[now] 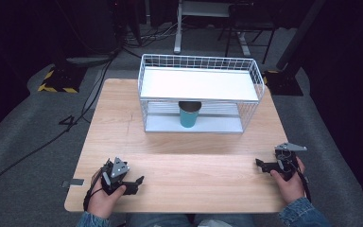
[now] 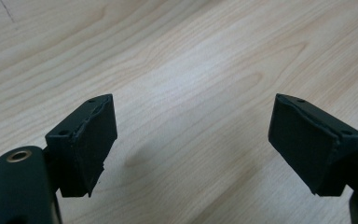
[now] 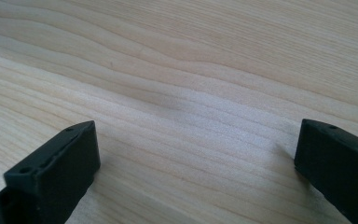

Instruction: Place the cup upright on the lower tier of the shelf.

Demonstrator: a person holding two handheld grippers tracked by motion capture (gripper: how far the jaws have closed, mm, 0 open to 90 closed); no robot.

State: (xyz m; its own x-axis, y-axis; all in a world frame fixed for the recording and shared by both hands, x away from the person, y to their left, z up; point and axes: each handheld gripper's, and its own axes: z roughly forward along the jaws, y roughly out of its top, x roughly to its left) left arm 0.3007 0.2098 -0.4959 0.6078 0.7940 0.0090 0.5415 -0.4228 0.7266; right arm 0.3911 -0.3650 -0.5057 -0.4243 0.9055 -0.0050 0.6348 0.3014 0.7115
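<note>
A teal cup (image 1: 189,114) stands upright on the lower level of a white wire rack (image 1: 199,92) at the far middle of the wooden table (image 1: 179,142); the rack's white top shelf hides the cup's rim. My left gripper (image 1: 137,182) rests near the front left edge, held in a hand, and is open with nothing between its jaws. In the left gripper view its black pads (image 2: 91,140) stand wide apart over bare wood. My right gripper (image 1: 261,164) rests near the front right edge, also open and empty, its pads (image 3: 60,161) far apart above the tabletop.
Grey carpet surrounds the table, with cables (image 1: 71,123) trailing on the left. Desk legs (image 1: 177,28) and a chair base (image 1: 246,33) stand behind the rack. A yellow-black striped foot (image 1: 56,82) sits at the far left. Bare wood lies between the grippers and the rack.
</note>
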